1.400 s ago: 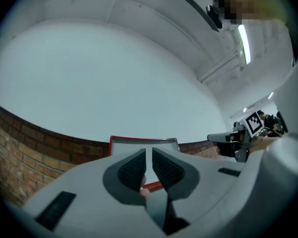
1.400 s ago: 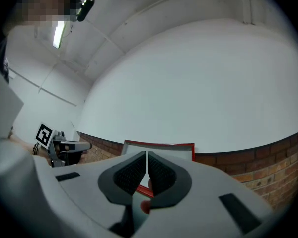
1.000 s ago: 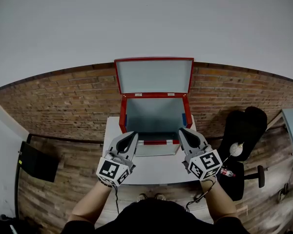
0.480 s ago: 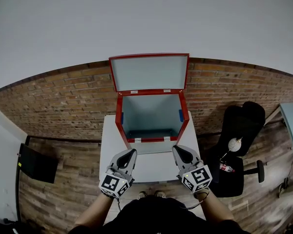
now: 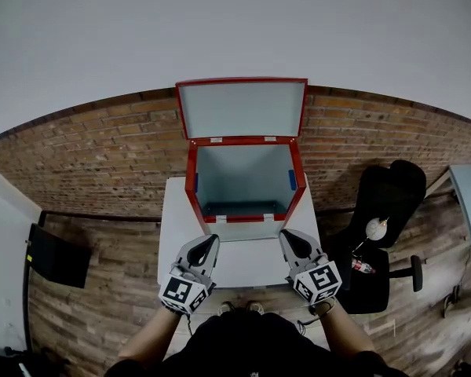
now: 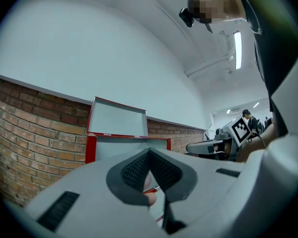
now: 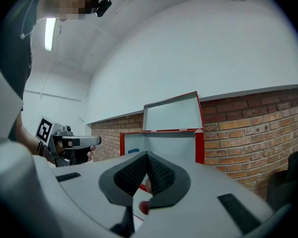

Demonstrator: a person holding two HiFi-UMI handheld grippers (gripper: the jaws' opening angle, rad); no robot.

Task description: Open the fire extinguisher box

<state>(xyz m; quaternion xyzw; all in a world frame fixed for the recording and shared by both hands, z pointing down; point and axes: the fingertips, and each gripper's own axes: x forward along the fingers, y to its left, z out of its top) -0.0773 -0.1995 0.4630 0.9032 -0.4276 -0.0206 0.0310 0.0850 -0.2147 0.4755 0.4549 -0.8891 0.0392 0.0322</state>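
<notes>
The red fire extinguisher box [image 5: 243, 210] stands on the white table [image 5: 243, 267] against the brick wall. Its lid [image 5: 242, 108] is swung up and leans back, so the grey inside shows and looks empty. My left gripper [image 5: 211, 241] and right gripper [image 5: 286, 236] hover over the table's near half, short of the box's front edge, both shut with nothing held. In the left gripper view the shut left gripper [image 6: 149, 152] points at the box [image 6: 97, 148] and its lid [image 6: 116, 123]. The right gripper view has the right gripper [image 7: 147, 155] below the box [image 7: 198, 145].
A black office chair [image 5: 388, 210] stands right of the table, with a small red bottle [image 5: 363, 268] near it. A black flat object [image 5: 56, 259] lies on the wood floor at the left. Brick wall runs behind the box.
Both grippers have drawn back from the box's front edge toward the person. The lid stays up, and more of the box's inside shows.
</notes>
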